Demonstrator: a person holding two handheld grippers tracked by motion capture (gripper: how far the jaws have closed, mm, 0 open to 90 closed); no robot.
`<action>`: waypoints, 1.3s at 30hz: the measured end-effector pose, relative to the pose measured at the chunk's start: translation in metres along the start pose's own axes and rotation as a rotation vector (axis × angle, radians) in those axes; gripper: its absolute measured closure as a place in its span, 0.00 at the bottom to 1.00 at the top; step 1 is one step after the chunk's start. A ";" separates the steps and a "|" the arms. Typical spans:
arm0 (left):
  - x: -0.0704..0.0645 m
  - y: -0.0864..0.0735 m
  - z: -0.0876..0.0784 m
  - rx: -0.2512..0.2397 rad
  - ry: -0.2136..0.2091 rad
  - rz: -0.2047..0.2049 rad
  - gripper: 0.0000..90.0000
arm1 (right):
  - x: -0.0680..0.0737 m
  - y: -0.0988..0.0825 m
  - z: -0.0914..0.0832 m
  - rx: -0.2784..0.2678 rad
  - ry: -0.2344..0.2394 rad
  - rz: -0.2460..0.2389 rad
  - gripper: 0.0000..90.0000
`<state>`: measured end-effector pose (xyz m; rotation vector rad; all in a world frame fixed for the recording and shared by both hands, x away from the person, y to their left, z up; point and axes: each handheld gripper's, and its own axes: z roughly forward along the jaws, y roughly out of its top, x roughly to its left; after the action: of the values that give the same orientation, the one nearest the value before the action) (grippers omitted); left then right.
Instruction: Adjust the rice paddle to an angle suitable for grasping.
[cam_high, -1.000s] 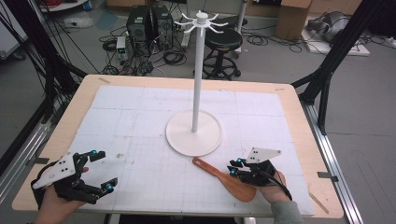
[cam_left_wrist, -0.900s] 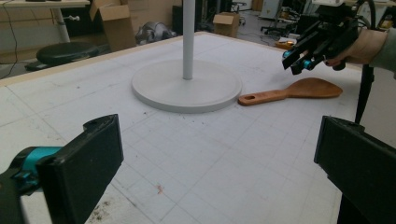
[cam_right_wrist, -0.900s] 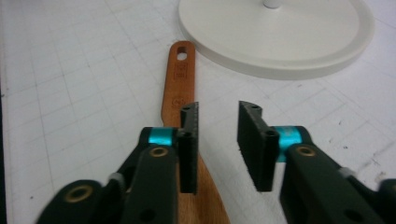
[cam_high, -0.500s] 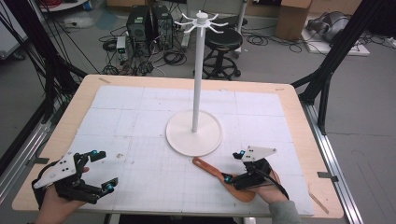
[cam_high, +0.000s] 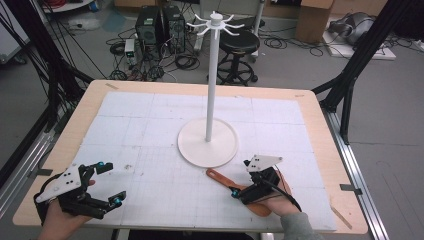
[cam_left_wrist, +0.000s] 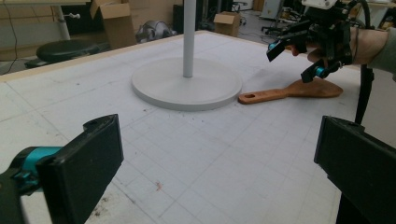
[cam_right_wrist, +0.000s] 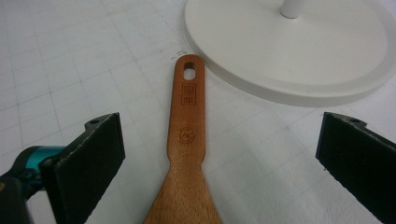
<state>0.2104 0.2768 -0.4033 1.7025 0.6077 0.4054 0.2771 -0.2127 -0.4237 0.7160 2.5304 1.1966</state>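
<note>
Wooden spatula (cam_right_wrist: 186, 154) looks light, stiff; right gripper (cam_right_wrist: 219, 158), jaws just opened wide, empty, should pinch its narrow handle.

A white stand (cam_high: 208, 142) rises from its round base near the middle of the bench (cam_high: 310, 107), hooks fanning out at its top. A white gridded mat (cam_high: 150, 130) covers most of the bench. Beyond the far edge, on the floor, are a black stool (cam_high: 239, 47), computer towers (cam_high: 161, 27), cables and cardboard boxes (cam_high: 314, 17).
</note>
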 end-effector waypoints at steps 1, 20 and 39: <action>0.000 0.000 0.000 0.000 0.000 0.000 0.02 | 0.000 0.000 0.000 0.000 0.000 0.000 0.00; -0.002 -0.003 -0.009 0.001 0.026 -0.012 0.02 | -0.003 0.004 0.015 0.062 0.032 -0.014 0.03; -0.004 -0.004 -0.009 0.013 0.024 -0.004 0.02 | 0.001 0.007 0.019 0.112 0.066 -0.032 0.27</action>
<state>0.2017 0.2818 -0.4052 1.7103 0.6320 0.4203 0.2864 -0.1956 -0.4308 0.6686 2.6701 1.0926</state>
